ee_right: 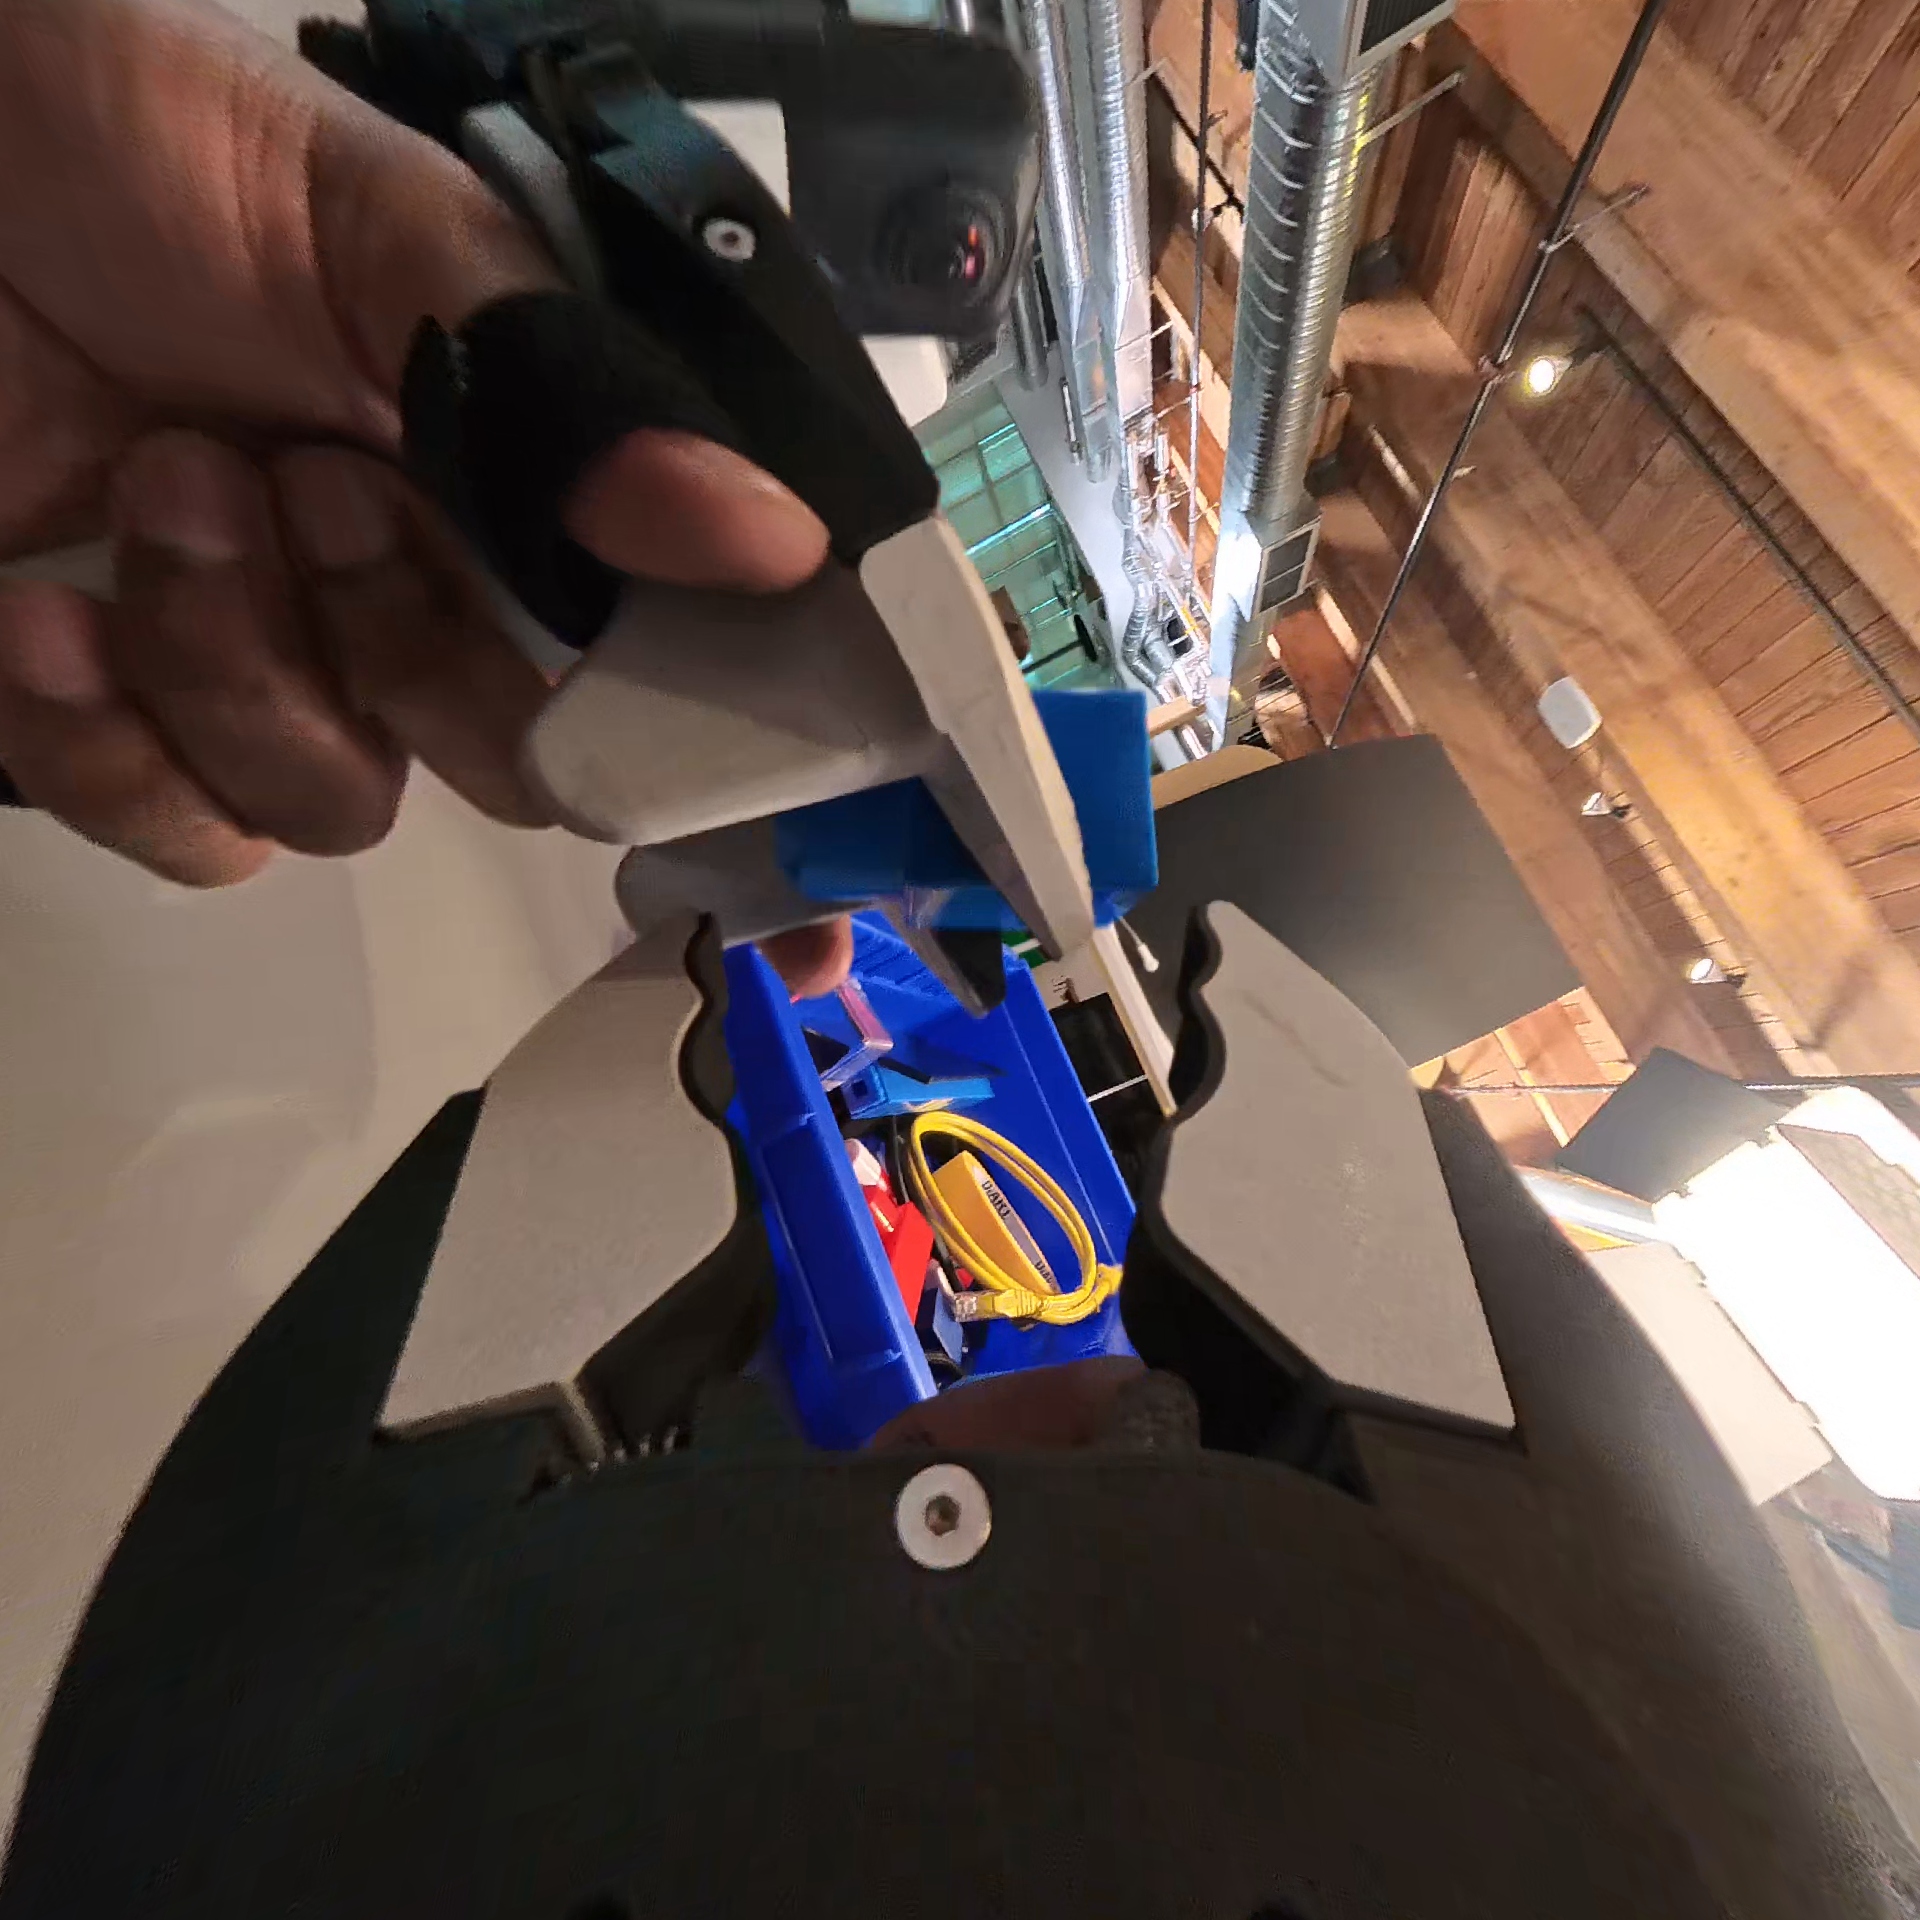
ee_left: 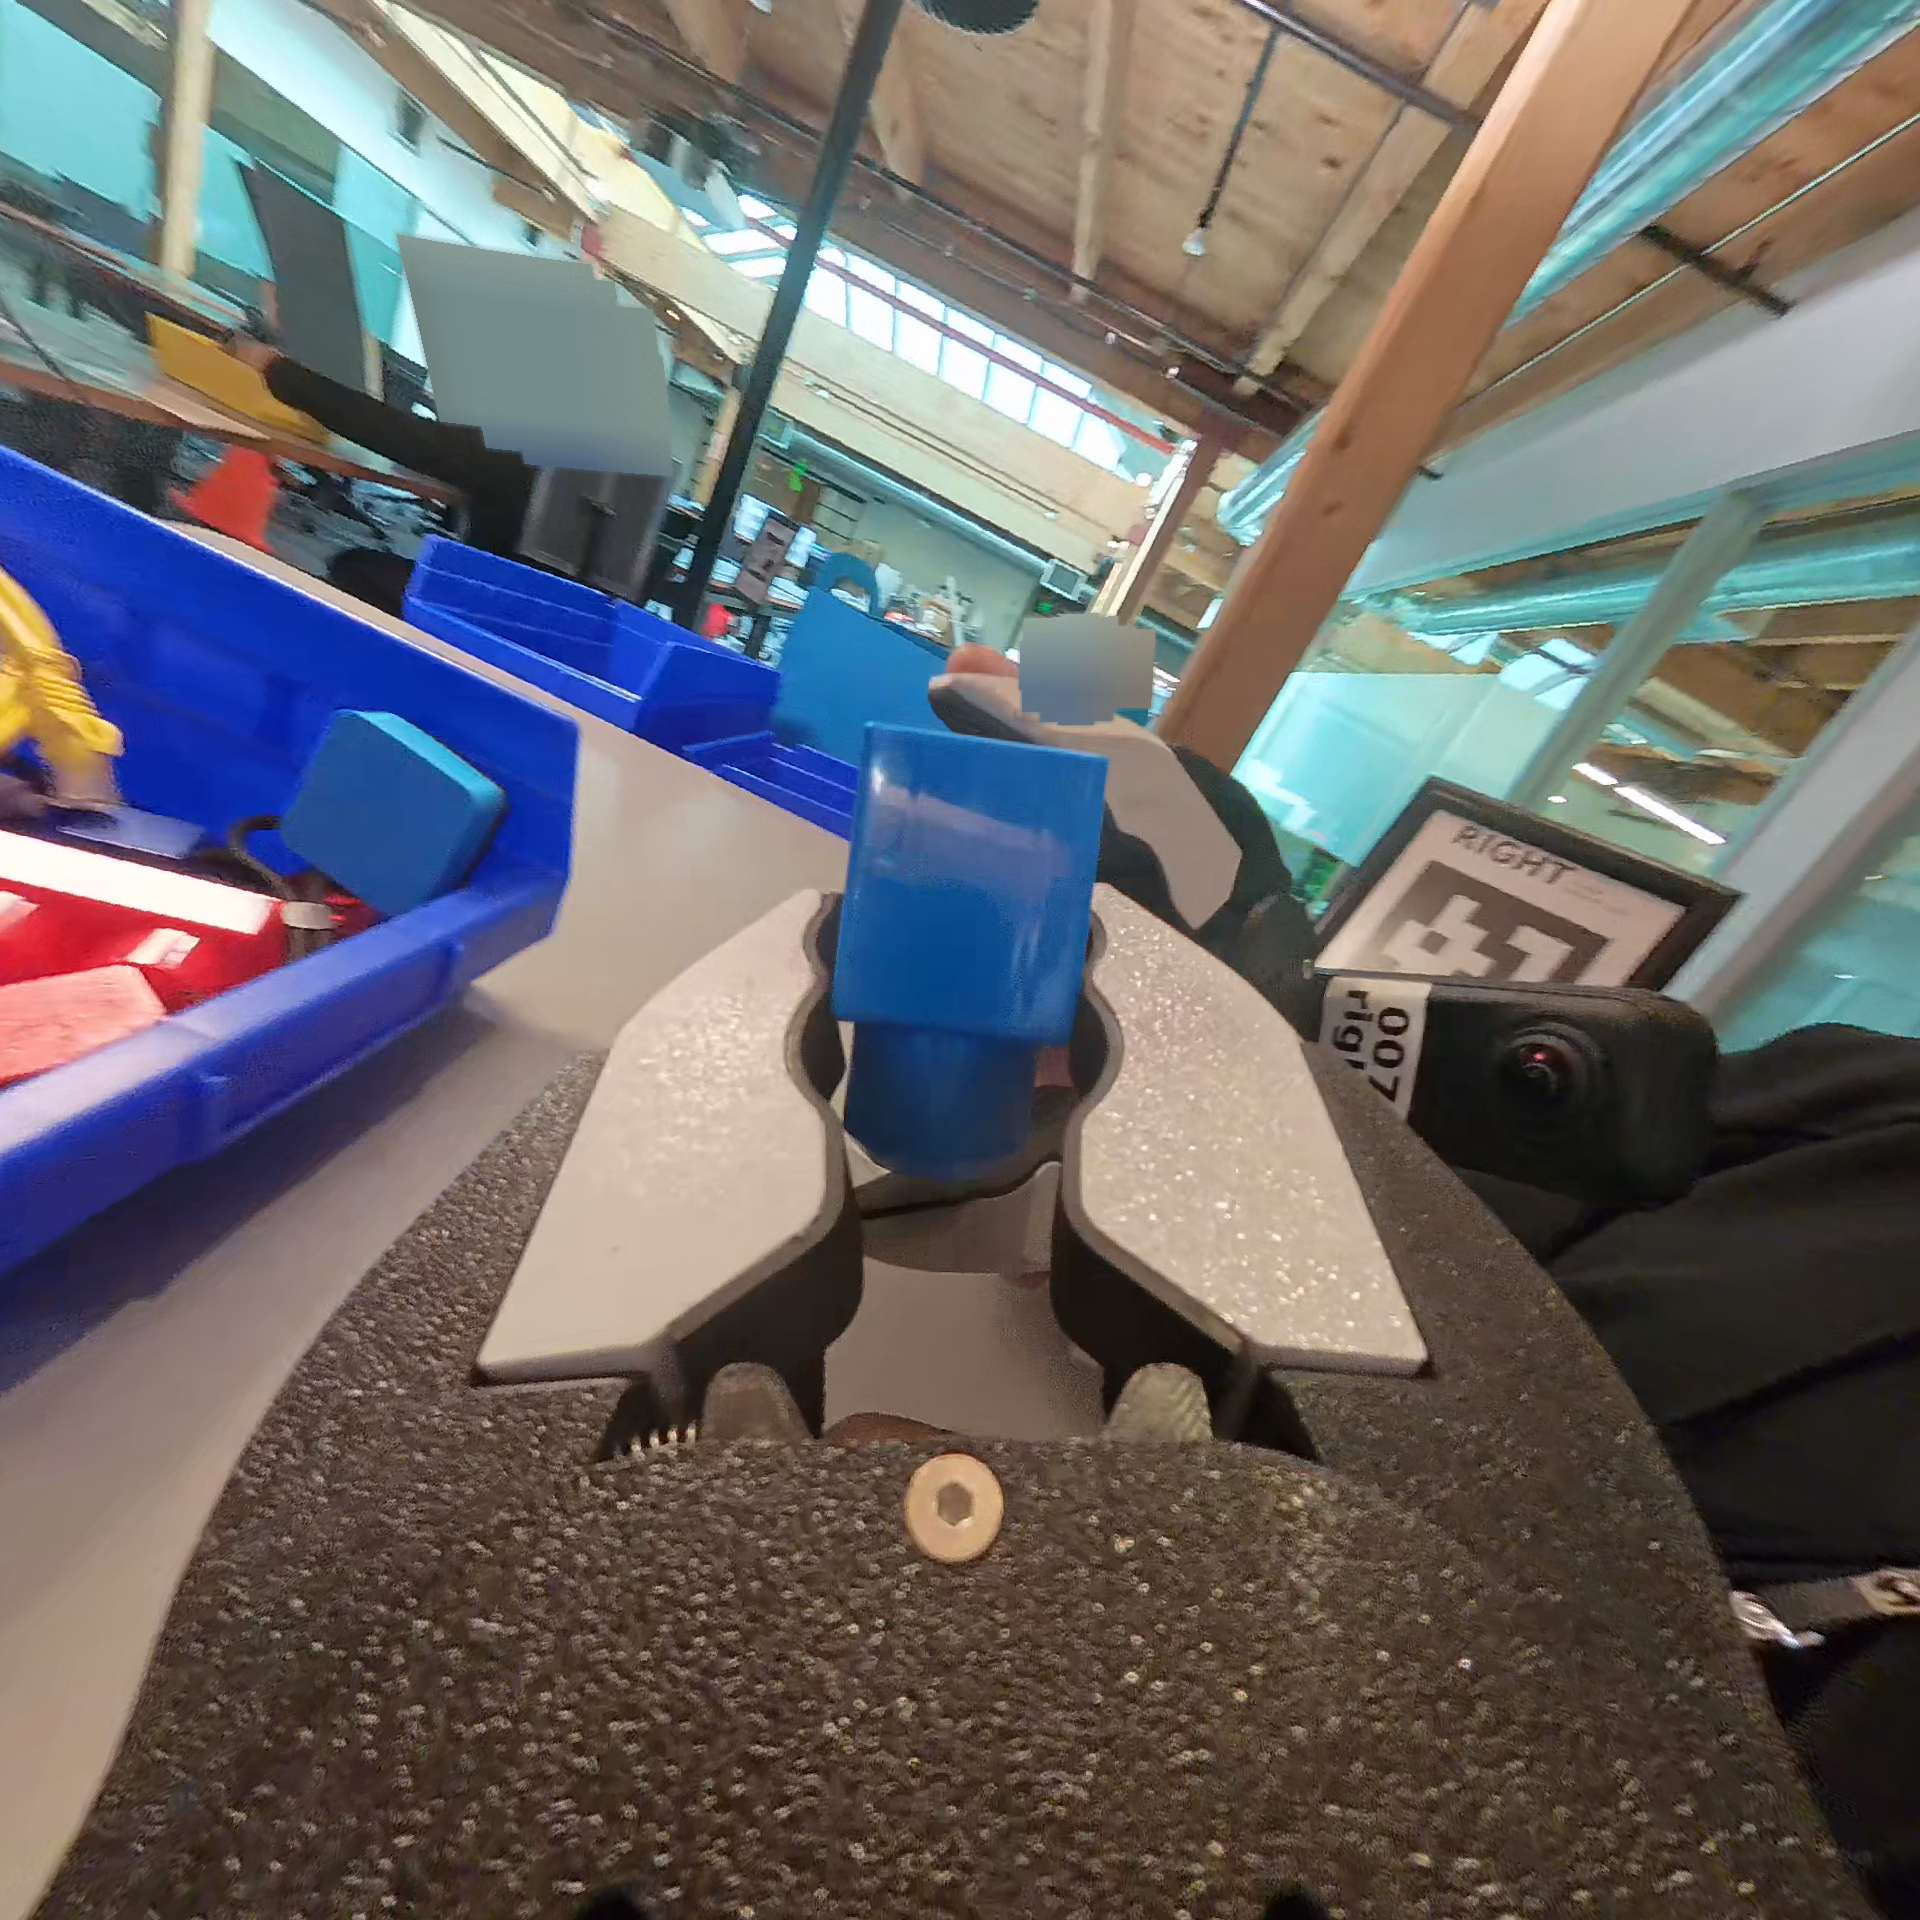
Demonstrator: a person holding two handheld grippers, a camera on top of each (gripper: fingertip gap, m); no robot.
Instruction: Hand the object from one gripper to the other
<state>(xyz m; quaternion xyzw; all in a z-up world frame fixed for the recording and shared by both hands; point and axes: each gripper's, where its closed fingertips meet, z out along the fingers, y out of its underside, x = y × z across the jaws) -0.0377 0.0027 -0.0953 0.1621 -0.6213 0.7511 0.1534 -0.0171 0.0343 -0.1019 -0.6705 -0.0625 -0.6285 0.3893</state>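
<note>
Blue plastic object [ee_left: 966, 935] sits clamped in your left gripper [ee_left: 961, 1039], its boxy top poking up between the two grey fingers [ee_left: 707, 1132], held up off the grey surface [ee_left: 644, 831]. Your right gripper [ee_right: 951, 1029] hangs just beside it with its fingers spread wide, nothing between them, and the blue piece lies just past their tips. Behind, the blue bin [ee_right: 821, 1226] holds a coiled yellow cable [ee_right: 997, 1226] and red pieces.
</note>
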